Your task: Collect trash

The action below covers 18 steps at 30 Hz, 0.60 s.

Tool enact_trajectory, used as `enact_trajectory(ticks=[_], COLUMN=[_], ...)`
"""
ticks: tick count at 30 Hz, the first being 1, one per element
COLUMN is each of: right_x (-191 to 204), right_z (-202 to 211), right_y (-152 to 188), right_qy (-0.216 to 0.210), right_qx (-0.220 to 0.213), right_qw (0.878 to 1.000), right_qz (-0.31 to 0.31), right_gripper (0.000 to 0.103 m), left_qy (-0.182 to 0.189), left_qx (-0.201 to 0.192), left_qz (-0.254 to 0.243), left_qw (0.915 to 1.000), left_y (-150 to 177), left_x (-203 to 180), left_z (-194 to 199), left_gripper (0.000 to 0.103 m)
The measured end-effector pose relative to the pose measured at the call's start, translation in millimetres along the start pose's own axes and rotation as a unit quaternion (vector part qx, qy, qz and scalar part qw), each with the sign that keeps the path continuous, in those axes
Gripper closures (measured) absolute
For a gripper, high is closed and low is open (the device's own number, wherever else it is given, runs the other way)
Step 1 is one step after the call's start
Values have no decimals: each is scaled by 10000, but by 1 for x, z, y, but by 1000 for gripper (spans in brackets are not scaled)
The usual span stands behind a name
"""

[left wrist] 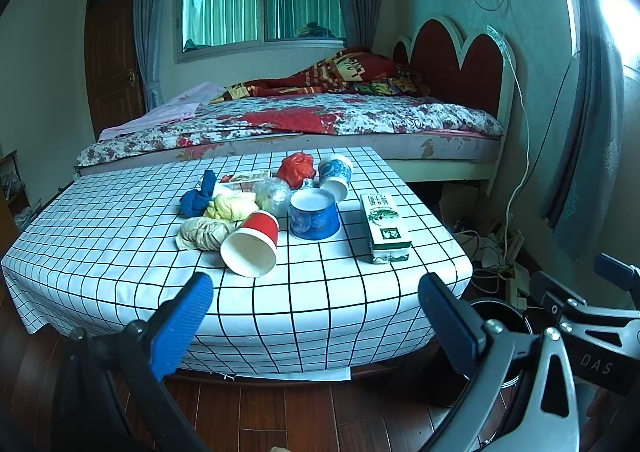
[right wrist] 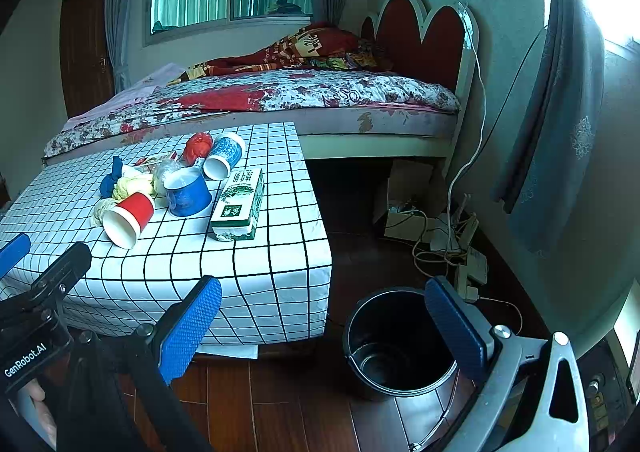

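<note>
A low table with a white grid cloth [left wrist: 120, 236] [right wrist: 280, 252] holds trash: a red paper cup on its side [left wrist: 252, 246] [right wrist: 129, 217], a blue cup upright [left wrist: 315, 213] [right wrist: 187, 191], a blue-white cup on its side [left wrist: 337, 175] [right wrist: 224, 157], a green-white carton [left wrist: 384, 228] [right wrist: 239, 205], and crumpled red [left wrist: 297, 168], blue [left wrist: 198, 195], yellow [left wrist: 230, 207] and beige [left wrist: 204, 234] wads. A black bin [right wrist: 394, 344] stands on the floor right of the table. My left gripper [left wrist: 316, 316] is open and empty before the table's front edge. My right gripper [right wrist: 324, 328] is open and empty, near the bin.
A bed [left wrist: 320, 119] stands behind the table. Cables and a power strip [right wrist: 460, 252] lie on the wooden floor by the right wall. A curtain [right wrist: 560, 131] hangs on the right. The right gripper's body [left wrist: 580, 324] shows at the left view's right edge.
</note>
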State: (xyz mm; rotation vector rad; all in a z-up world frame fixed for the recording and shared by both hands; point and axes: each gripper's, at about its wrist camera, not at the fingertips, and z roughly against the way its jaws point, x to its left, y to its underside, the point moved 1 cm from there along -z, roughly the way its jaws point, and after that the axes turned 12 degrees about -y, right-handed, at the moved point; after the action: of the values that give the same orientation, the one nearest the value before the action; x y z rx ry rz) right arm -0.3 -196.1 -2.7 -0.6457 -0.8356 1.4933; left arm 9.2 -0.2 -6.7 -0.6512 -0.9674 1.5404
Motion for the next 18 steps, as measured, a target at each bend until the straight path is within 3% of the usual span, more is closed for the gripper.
enact_trajectory(ticks=[18], right_x=[1], right_z=[-8], right_y=[-1], right_qy=[2], right_qx=[97], right_qw=[9999], right_qz=[31], right_gripper=[1], left_qy=[-23], left_qx=[67], left_qz=[7], left_qw=[10000], left_y=[0], left_x=[4], left_z=[-7], left_gripper=[1])
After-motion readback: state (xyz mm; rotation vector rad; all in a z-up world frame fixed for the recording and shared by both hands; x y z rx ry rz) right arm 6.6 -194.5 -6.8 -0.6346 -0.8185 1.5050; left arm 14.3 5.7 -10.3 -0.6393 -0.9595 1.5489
